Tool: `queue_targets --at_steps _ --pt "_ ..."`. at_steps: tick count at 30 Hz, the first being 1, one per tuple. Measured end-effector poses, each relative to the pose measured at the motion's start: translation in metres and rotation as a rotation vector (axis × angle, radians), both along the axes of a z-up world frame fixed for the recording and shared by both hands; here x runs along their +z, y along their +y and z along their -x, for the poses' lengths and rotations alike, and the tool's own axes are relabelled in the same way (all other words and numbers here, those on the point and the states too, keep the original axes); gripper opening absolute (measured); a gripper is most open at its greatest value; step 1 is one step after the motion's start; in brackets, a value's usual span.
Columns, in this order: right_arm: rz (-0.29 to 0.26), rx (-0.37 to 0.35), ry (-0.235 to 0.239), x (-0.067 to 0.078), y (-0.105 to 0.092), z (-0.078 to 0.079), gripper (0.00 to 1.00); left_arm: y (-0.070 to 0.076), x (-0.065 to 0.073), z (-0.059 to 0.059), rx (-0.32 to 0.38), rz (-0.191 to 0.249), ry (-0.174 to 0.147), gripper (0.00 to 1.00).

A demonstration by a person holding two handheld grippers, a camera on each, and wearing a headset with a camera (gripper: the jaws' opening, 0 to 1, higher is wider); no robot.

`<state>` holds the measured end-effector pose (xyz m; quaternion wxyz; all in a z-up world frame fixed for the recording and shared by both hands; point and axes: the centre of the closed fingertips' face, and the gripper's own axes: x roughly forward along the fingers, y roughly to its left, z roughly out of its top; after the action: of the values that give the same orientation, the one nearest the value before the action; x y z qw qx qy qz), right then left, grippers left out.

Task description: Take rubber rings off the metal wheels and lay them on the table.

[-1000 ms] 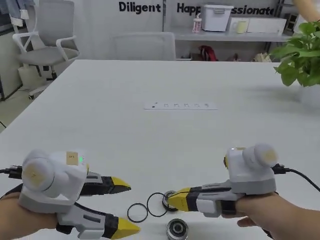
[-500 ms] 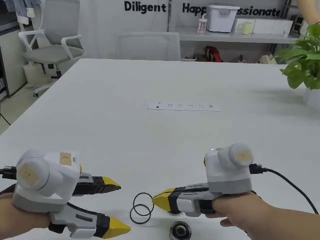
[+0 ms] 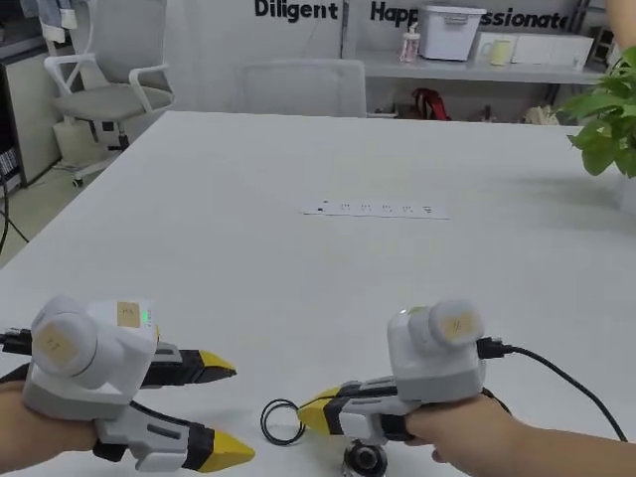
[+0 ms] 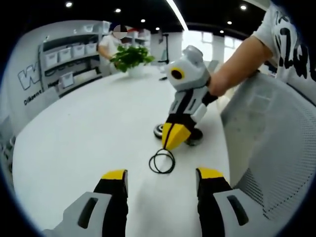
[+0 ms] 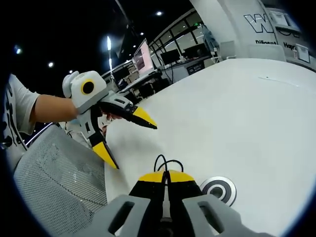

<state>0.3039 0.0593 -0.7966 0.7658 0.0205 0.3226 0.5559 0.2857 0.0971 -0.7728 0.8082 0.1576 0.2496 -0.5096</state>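
Observation:
My right gripper (image 3: 306, 411) is shut low over the white table (image 3: 348, 278), near its front edge. A thin black rubber ring (image 3: 279, 421) sits at its yellow tips, overlapping a second ring on the table. In the right gripper view the black loops (image 5: 165, 163) rise straight from the shut gripper (image 5: 167, 177). A metal wheel (image 3: 365, 459) lies just under that gripper, and it is also seen as the wheel (image 5: 218, 188) to its right. My left gripper (image 3: 225, 409) is open, a short way left of the rings. In its own view the rings (image 4: 163, 160) lie ahead of the open left gripper (image 4: 163, 175).
A flush power strip (image 3: 376, 210) sits mid-table. A green plant (image 3: 608, 114) stands at the far right edge. Office chairs (image 3: 104, 94) and a shelf with a white box (image 3: 452, 32) are behind the table. A cable (image 3: 566, 383) trails right from my right gripper.
My right gripper has moved left from the wheel toward the rings, carrying a ring with it; the two rings now overlap. The left gripper has stayed open in place.

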Motion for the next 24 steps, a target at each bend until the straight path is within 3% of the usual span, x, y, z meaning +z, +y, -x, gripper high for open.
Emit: queue_targets --at_steps 5,15,24 --pt "0.032 0.009 -0.036 -0.003 -0.001 -0.001 0.00 0.001 -0.002 0.001 -0.004 -0.011 -0.001 0.56" --pt "0.032 0.002 -0.059 -0.001 -0.006 -0.002 0.07 0.000 0.000 0.000 -0.002 -0.011 -0.003 0.56" --pt "-0.009 -0.013 -0.088 0.016 -0.012 -0.008 0.12 -0.008 0.004 -0.006 -0.015 -0.006 -0.007 0.55"
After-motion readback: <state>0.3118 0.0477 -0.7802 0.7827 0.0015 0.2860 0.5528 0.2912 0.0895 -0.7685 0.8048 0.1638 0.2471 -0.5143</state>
